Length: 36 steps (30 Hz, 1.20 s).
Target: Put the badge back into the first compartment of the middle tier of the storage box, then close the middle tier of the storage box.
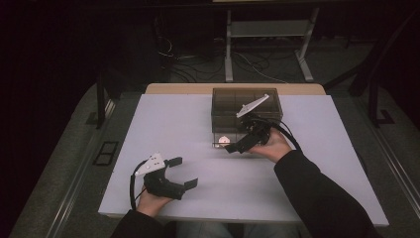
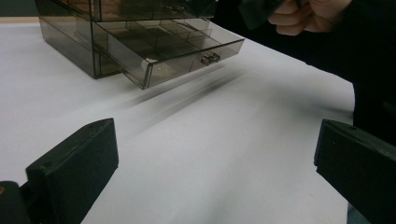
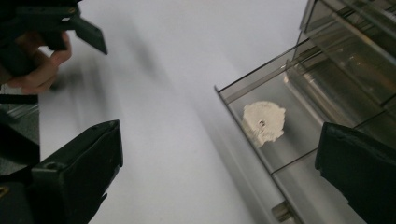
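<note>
A smoky clear drawer box (image 1: 246,106) stands at the back middle of the white table (image 1: 188,129). Its bottom drawer (image 2: 173,51) is pulled out toward me, and a small white round piece (image 3: 264,121) lies in its front compartment. My right gripper (image 1: 242,139) hovers just over the open drawer's front; its jaws stand wide apart and empty in the right gripper view (image 3: 219,172). My left gripper (image 1: 184,172) is open above the bare tabletop at the near left, well apart from the box, with nothing between its jaws (image 2: 217,172).
The drawer has a small handle (image 2: 211,58) on its front. Bare table surface lies between the two grippers. Beyond the table's far edge, a metal desk frame (image 1: 267,44) and loose cables (image 1: 198,64) sit on the dark floor.
</note>
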### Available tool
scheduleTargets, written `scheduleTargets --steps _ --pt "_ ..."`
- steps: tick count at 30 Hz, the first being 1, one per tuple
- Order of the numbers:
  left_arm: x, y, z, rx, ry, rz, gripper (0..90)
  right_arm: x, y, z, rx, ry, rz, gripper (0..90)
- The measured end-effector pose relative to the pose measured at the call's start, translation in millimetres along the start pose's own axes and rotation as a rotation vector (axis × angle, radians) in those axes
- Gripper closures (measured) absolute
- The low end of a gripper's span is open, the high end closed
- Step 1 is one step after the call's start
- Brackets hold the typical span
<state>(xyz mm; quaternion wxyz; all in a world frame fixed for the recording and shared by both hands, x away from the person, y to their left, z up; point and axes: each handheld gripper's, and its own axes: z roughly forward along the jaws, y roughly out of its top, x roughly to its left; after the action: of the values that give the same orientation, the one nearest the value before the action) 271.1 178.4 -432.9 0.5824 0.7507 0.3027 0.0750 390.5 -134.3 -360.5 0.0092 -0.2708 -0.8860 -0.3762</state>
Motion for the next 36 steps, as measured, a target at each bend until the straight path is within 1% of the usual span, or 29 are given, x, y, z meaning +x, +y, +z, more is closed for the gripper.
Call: scheduleTargets --steps 4,6,7,10,16,18,26,28,31,32,33,34,36 --pt "-0.1 0.0 0.1 0.002 0.000 0.001 0.0 6.2 -7.4 -5.0 0.002 0.006 -0.014 0.5" --pt "-0.1 0.0 0.2 0.003 0.000 0.003 0.0 8.8 -10.4 -7.5 0.000 0.009 -0.012 0.5" --pt "-0.1 0.0 0.2 0.005 0.001 0.004 0.0 9.4 -12.2 -8.9 0.001 0.010 -0.018 0.5" --pt "-0.1 -0.1 0.4 0.002 0.001 0.000 0.0 11.5 -15.5 -11.6 -0.003 0.013 -0.018 0.5" --pt "-0.1 0.0 0.3 0.005 0.001 0.005 0.0 14.8 -20.8 -16.0 -0.013 0.013 -0.017 0.5" --pt "-0.1 -0.1 0.5 0.005 0.001 0.005 0.0 15.6 -24.2 -16.5 -0.012 0.020 -0.021 0.5" --pt "-0.1 -0.1 0.5 0.005 0.001 0.005 0.0 18.2 -35.5 -15.9 0.010 0.034 -0.025 0.5" --pt "-0.3 -0.3 0.9 0.005 0.001 0.005 0.0 19.5 -40.5 -16.3 0.024 0.029 -0.033 0.5" --pt "-0.6 -0.3 0.9 0.006 0.001 0.005 0.0 20.3 -45.1 -17.1 0.040 0.035 -0.032 0.6" --pt "-0.6 -0.3 0.8 0.006 0.001 0.006 0.0 20.0 -46.6 -17.3 0.046 0.035 -0.040 0.6" --pt "-0.5 -0.2 0.8 0.006 0.001 0.005 0.0 20.2 -48.1 -17.4 0.054 0.031 -0.041 3.3" --pt "-0.5 -0.2 0.8 0.006 0.001 0.005 0.0 20.4 -49.2 -17.7 0.053 0.040 -0.040 5.8" --pt "-0.5 -0.2 0.7 0.005 0.002 0.005 0.0 19.7 -51.3 -17.9 0.054 0.042 -0.045 5.8"
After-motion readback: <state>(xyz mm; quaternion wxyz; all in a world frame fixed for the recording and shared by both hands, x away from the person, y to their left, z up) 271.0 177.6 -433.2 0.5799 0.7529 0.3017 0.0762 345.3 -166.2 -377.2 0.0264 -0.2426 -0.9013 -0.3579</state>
